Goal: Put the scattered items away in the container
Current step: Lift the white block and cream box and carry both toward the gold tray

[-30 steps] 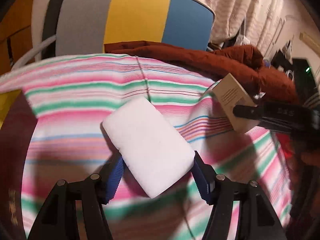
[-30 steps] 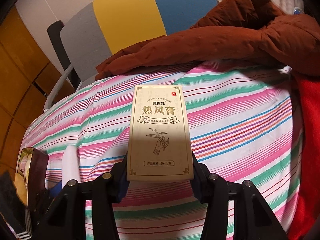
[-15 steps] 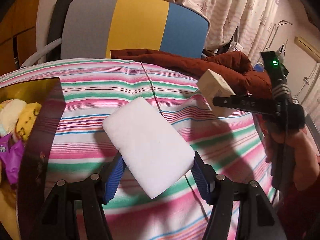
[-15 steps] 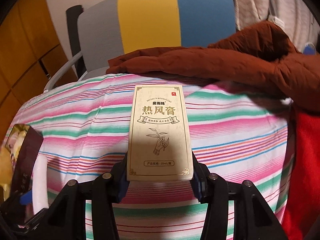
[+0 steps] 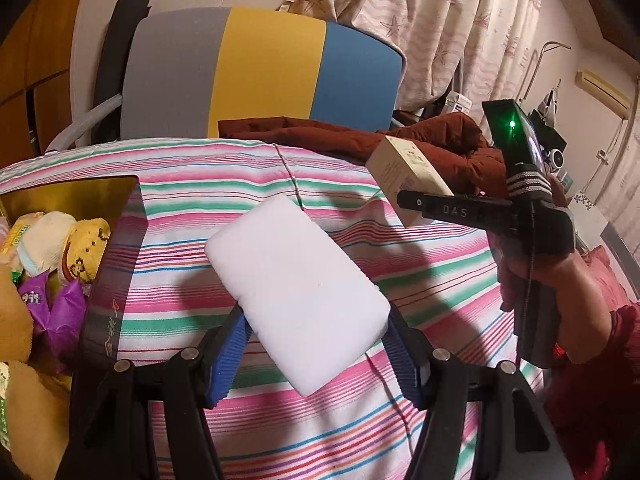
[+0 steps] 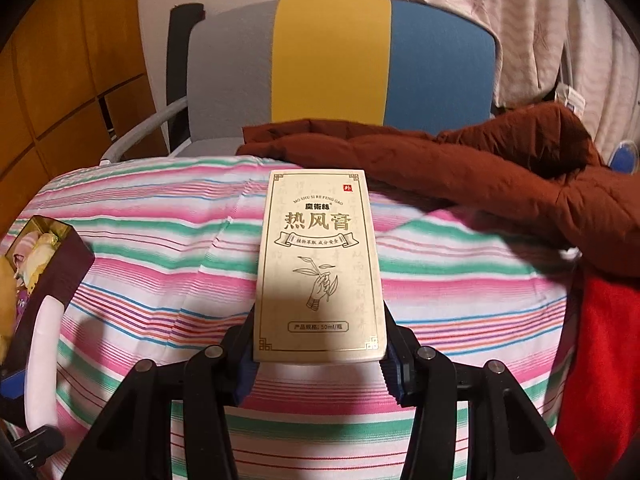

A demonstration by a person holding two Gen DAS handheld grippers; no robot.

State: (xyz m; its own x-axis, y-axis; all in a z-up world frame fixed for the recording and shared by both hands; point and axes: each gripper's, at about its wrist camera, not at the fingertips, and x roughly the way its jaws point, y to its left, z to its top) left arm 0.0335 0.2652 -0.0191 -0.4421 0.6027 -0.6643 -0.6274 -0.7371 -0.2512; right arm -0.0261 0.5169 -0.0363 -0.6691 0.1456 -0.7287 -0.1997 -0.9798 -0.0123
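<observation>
My left gripper [image 5: 316, 344] is shut on a white rectangular pad [image 5: 296, 292] and holds it above the striped bedcover. My right gripper [image 6: 318, 354] is shut on a cream box with gold Chinese print [image 6: 320, 268], also held above the cover. In the left wrist view the right gripper [image 5: 424, 206] with that box [image 5: 404, 170] is up at the right. The dark container [image 5: 114, 280] with a gold inside stands at the left, holding several snacks and wrappers [image 5: 60, 248]. It shows at the left edge of the right wrist view [image 6: 56, 276], with the white pad [image 6: 42, 356] beside it.
The pink, green and white striped bedcover [image 5: 320, 432] fills the middle. A rust-brown jacket [image 6: 460, 168] lies at the far right edge. A grey, yellow and blue chair back [image 5: 264, 76] stands behind the bed. Red fabric [image 6: 596, 356] lies at the right.
Both grippers have risen and tilted up with their items. The container with snacks has come into view at the left of both views.
</observation>
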